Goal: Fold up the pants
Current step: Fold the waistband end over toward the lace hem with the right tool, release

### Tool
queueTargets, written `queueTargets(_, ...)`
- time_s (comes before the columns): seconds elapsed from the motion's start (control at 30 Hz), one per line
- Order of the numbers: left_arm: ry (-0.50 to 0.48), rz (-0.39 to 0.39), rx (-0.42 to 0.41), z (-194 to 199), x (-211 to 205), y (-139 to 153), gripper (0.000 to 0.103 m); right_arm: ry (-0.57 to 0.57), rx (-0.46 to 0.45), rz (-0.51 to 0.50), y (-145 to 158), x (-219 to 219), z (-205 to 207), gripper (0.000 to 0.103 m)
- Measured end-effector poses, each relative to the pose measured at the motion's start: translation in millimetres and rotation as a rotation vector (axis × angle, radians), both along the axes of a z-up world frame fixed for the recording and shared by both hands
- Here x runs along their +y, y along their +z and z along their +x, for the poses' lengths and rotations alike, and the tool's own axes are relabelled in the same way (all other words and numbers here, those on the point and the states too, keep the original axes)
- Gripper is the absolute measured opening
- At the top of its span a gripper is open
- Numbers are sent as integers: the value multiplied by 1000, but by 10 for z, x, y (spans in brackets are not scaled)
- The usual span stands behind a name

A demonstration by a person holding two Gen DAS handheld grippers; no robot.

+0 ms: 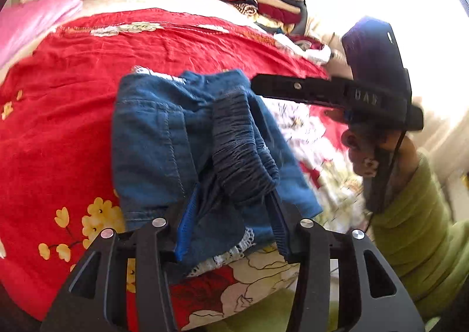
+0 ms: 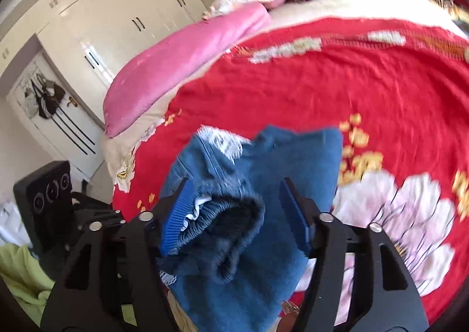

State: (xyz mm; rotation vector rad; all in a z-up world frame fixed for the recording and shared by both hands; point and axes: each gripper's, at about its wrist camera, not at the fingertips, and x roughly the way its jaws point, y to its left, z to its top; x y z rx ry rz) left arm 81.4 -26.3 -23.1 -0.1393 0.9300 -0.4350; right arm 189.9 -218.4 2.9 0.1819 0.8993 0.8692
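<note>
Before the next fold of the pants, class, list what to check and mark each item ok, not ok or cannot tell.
1. Pants on the bed: ok, they lie bunched on the red cover.
2. Left gripper holding cloth: cannot tell; pants lie between its fingers, but no pad clearly presses on them.
3. Right gripper holding cloth: not ok; waistband sits between open jaws, with a gap at the far pad.
4. Pants flat and smooth: not ok, they are crumpled with layers overlapping.
5. Free cover beyond the pants: ok.
6. Legs aligned: cannot tell, the cloth hides them.
</note>
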Motion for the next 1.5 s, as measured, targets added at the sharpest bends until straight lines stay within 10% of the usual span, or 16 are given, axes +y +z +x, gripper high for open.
queueTargets(0.4, 56, 159, -136, -167, 99, 210, 51, -2, 141, -25, -183, 139, 63, 83)
queueTargets(0.5, 60, 171, -80, -83, 123, 62, 23, 40, 167, -19, -277, 280, 70, 45)
queueTargets(0.73, 22, 177, -66, -78, 42, -40, 20, 108, 34, 76, 21, 401, -51, 35)
queueTargets(1.03, 5, 197, -44, -108, -25, -112, 24, -27, 47, 0, -132, 116, -7, 52)
queueTargets(1.5, 10, 234, -135, -293, -127, 333, 63, -212, -229, -50, 465, -548, -605, 84)
